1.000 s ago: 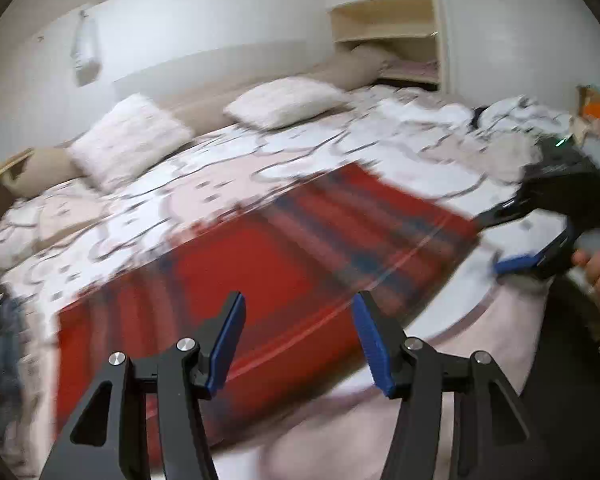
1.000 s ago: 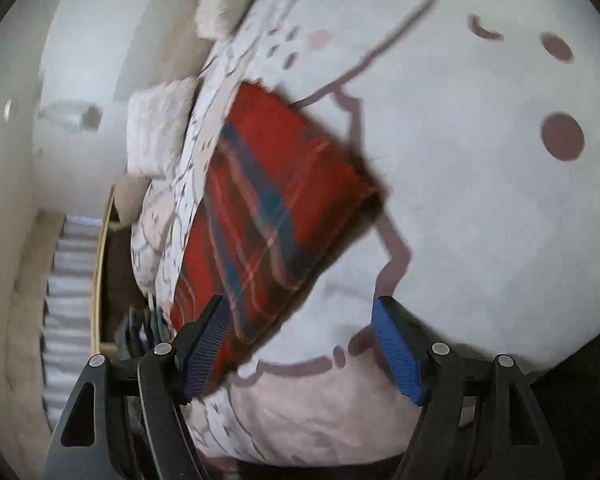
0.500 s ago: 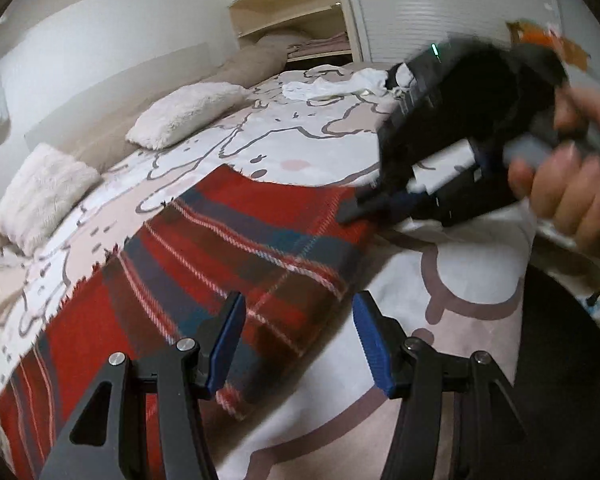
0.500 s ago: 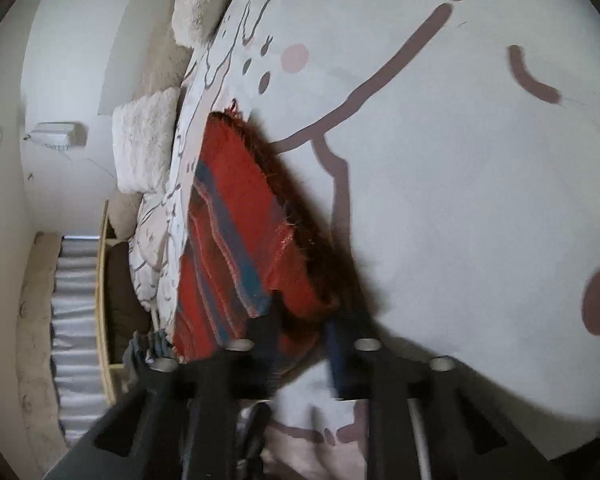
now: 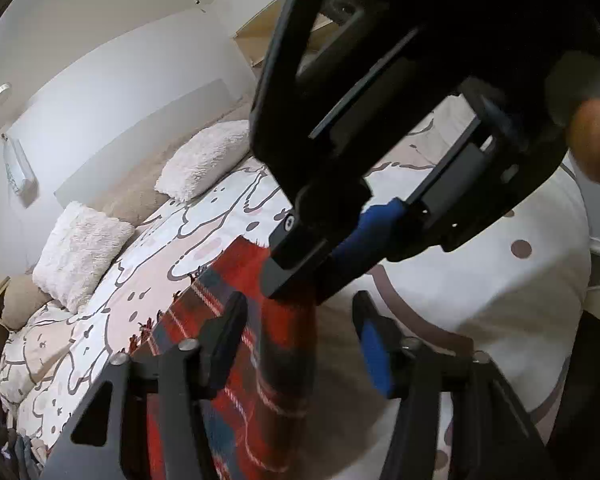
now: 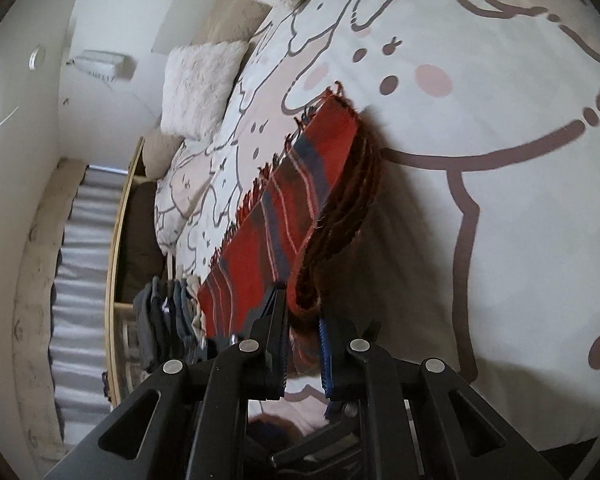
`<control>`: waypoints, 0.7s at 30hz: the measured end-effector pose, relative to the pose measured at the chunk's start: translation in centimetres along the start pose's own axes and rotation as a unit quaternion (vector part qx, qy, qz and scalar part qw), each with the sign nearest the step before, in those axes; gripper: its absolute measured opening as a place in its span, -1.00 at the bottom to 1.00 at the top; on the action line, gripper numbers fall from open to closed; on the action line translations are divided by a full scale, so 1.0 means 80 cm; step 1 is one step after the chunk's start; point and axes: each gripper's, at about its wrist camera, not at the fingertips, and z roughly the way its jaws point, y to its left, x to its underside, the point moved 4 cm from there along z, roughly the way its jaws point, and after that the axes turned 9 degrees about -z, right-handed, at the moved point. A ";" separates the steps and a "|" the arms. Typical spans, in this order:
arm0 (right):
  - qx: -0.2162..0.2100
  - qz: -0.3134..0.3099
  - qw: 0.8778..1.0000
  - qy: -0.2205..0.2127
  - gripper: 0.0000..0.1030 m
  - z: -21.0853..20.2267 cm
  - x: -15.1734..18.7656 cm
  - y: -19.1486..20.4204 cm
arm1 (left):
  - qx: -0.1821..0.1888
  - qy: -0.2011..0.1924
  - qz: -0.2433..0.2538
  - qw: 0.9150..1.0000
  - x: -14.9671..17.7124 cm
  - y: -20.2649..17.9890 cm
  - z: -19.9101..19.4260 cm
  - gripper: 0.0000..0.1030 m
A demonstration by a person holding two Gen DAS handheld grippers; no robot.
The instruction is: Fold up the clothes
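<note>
A red plaid scarf (image 5: 244, 364) with fringed edges lies folded on the bed. In the right wrist view my right gripper (image 6: 303, 344) is shut on the layered corner of the scarf (image 6: 296, 200) and lifts it off the bedspread. In the left wrist view my left gripper (image 5: 300, 344) is open, its fingers (image 5: 374, 352) straddling the raised fold of scarf without closing on it. The right gripper (image 5: 312, 268) shows there too, just above and ahead, pinching the same fold.
The bed has a cartoon-print bedspread (image 5: 480, 292) and two fluffy white pillows (image 5: 80, 252) near the headboard. Dark clothes (image 6: 164, 312) hang at the bed's side by a wooden frame. Shelves (image 5: 260, 36) stand behind the bed.
My right gripper closed on the scarf's corner and lifted it. My left gripper moved in close, so the raised fold now sits between its open fingers.
</note>
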 end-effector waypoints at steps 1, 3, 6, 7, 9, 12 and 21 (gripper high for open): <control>0.001 -0.004 1.000 0.004 -0.73 -0.001 0.000 0.000 | 0.000 0.002 -0.001 1.000 0.000 0.002 0.002 -0.56; 0.003 -0.010 1.000 0.011 -0.73 -0.004 -0.001 0.001 | 0.003 0.002 -0.007 1.000 0.002 0.005 0.003 -0.74; 0.007 -0.012 1.000 0.015 -0.73 -0.004 -0.004 0.002 | 0.010 -0.006 -0.027 1.000 0.001 0.013 0.000 -0.80; 0.008 -0.013 1.000 0.017 -0.73 -0.004 -0.005 0.003 | 0.013 -0.006 -0.035 0.999 0.000 0.018 -0.002 -0.81; 0.008 -0.012 1.000 0.002 -0.65 -0.013 -0.009 0.002 | 0.021 -0.005 -0.056 0.998 -0.002 0.029 -0.003 -0.81; 0.006 -0.002 0.999 -0.035 1.00 -0.033 -0.019 -0.007 | 0.032 -0.006 -0.085 0.996 -0.005 0.045 -0.006 -0.81; -0.069 0.092 0.989 0.097 1.00 0.062 -0.079 -0.058 | 0.040 -0.003 -0.076 0.996 -0.004 0.037 -0.010 -0.81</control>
